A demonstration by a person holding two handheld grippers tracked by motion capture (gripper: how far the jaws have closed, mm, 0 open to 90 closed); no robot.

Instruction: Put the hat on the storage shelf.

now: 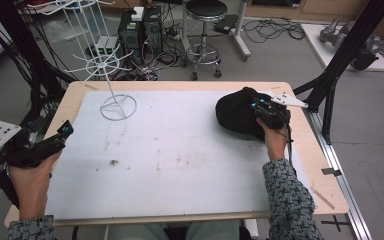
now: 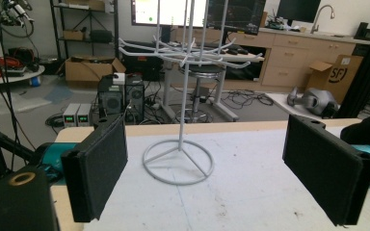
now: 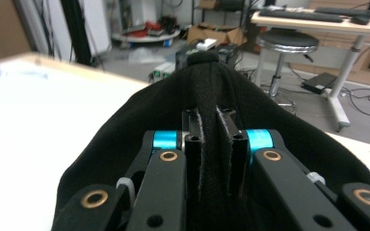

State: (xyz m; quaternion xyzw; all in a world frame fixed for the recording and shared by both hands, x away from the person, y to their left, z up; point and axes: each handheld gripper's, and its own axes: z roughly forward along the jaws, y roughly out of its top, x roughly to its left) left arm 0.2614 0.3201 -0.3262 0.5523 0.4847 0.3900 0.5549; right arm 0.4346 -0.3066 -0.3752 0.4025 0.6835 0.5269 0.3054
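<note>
The black cap (image 1: 237,116) lies at the table's (image 1: 80,95) far right, soft and light, likely to sag; a fold near the crown gives purchase. The right gripper (image 3: 211,144) pinches such a fold. The left gripper (image 2: 212,168) gapes, facing the white wire rack (image 2: 183,96).

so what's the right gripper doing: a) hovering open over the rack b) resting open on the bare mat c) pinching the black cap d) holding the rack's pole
c: in the right gripper view the right gripper has its jaws shut on a fold of the black cap, far from the rack.
</note>
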